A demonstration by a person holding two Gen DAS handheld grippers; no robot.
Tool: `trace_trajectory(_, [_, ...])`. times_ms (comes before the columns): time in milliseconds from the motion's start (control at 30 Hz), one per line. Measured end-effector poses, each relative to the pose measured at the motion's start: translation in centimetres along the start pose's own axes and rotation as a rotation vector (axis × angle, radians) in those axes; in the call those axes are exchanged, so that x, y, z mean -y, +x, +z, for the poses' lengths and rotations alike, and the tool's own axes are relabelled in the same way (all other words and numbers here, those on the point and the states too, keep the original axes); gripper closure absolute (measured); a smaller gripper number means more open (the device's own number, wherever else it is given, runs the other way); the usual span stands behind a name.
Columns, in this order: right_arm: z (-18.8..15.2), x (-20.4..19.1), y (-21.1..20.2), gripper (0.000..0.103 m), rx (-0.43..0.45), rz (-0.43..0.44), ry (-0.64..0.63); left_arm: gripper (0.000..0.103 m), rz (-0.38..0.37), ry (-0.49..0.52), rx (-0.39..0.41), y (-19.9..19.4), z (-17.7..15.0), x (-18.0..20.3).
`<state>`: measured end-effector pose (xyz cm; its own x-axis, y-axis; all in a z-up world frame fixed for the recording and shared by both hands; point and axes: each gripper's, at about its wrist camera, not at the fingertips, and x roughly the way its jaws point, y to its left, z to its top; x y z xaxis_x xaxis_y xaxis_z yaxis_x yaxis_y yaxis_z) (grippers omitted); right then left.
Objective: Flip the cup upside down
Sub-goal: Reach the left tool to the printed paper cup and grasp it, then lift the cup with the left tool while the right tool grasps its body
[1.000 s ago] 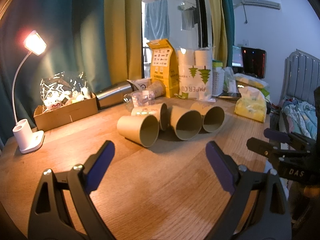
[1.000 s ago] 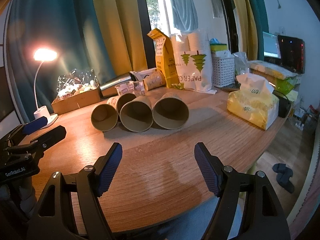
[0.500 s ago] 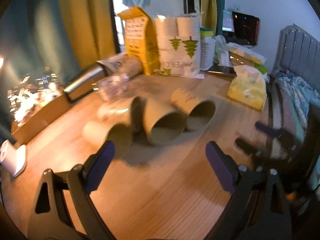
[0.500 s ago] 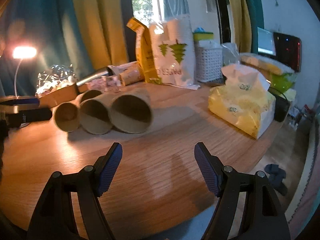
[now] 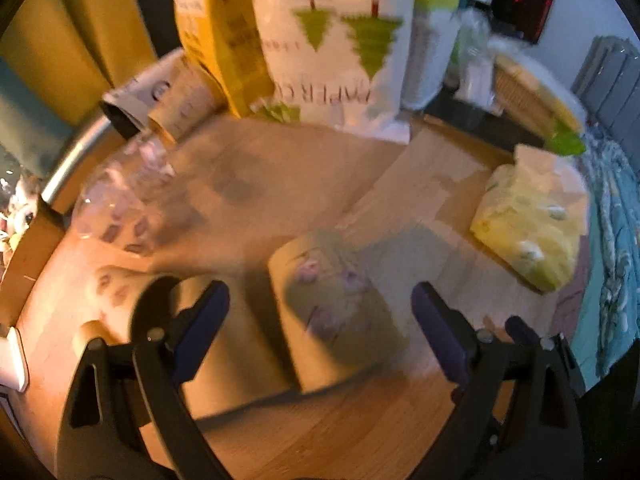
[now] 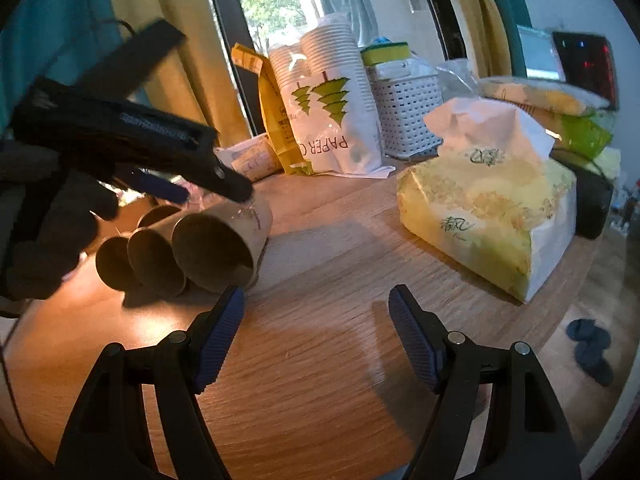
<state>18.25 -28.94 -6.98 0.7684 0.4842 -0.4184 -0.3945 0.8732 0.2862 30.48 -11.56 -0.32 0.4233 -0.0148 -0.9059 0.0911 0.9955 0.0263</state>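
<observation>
Several tan paper cups lie on their sides in a row on the wooden table. In the left wrist view my open left gripper (image 5: pixel 320 320) hovers over the rightmost cup (image 5: pixel 336 312), which lies between its fingers without touching them. A neighbouring cup (image 5: pixel 224 352) lies partly behind the left finger. In the right wrist view the same cup (image 6: pixel 220 244) lies with its mouth toward the camera, and the left gripper (image 6: pixel 224 184) reaches over it from the left. My right gripper (image 6: pixel 316 332) is open and empty above bare table, right of the cups.
A yellow tissue pack (image 6: pixel 488 216) lies to the right. A bag of paper cups (image 6: pixel 332 120), a yellow carton (image 6: pixel 272 112) and a white basket (image 6: pixel 404 112) stand at the back. A clear plastic pack (image 5: pixel 120 208) lies left of the cups.
My left gripper has moved forward and tilted down over the rightmost cup. My right gripper has moved a little closer to the table and to the right.
</observation>
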Motion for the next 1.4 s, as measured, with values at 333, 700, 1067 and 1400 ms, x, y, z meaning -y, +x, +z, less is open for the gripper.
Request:
trace_trajectory(333, [0.1,1.9,0.1,0.025,0.001,0.043,0.042,0.016,0.078,0.07,-0.125,3.9,1.2,2.4])
trace_trajectory(700, [0.4,2.0,-1.0,0.025,0.02,0.008,0.029,0.038,0.007,0.082,-0.085,2.4,-0.2,3.0])
trace_trajectory(1067, [1.5,-1.0,-5.2,0.025,0.077,-0.01,0.018,0.038,-0.127,0.193,0.28,-7.3,-9.4,2.2])
trace_trajectory(1400, [1.6,-8.0,-8.5,0.025,0.075,0.134,0.03,0.038,-0.2,0.16,0.627,-10.7,-19.8,-3.7])
